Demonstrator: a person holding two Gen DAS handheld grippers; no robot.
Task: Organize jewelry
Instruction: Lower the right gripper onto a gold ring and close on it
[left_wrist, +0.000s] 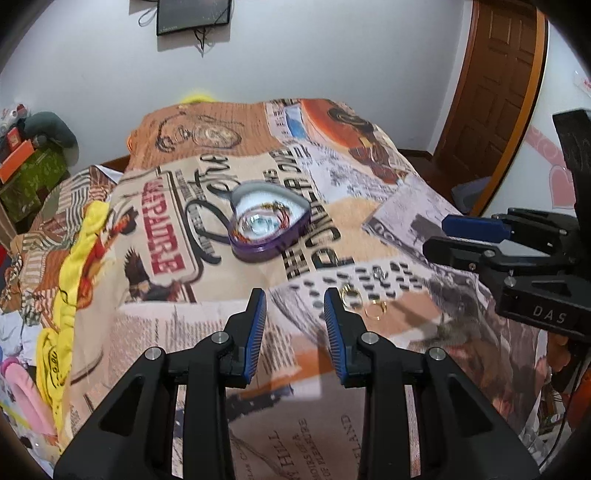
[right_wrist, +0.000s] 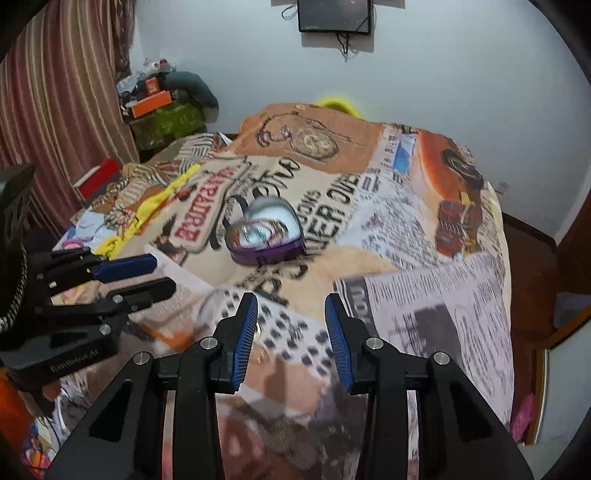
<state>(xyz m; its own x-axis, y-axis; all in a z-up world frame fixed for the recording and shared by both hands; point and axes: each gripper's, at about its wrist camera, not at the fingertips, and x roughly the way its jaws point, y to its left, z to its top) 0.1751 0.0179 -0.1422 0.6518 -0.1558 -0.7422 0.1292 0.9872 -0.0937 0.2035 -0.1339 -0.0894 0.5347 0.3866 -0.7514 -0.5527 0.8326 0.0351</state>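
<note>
A purple heart-shaped jewelry box (left_wrist: 266, 225) lies open on the printed bedspread (left_wrist: 207, 332), with bracelets and a mirrored inside showing. Two gold rings (left_wrist: 351, 295) (left_wrist: 376, 308) rest on the cloth just right of my left gripper (left_wrist: 294, 299), which is open with only fabric between its blue pads. The right gripper (left_wrist: 437, 234) comes in from the right edge, its jaws apart. In the right wrist view the box (right_wrist: 266, 232) sits ahead of the open, empty right gripper (right_wrist: 290, 301). The left gripper (right_wrist: 162, 273) is at the left, and the rings are blurred.
Yellow cloth (left_wrist: 85, 258) is bunched along the bed's left side. A green box with orange boxes on it (right_wrist: 166, 118) stands by the striped curtain (right_wrist: 62, 110). A red box (right_wrist: 98, 177) lies at the bed's far left. A wooden door (left_wrist: 502, 74) is at the right, and a screen (right_wrist: 334, 14) hangs on the wall.
</note>
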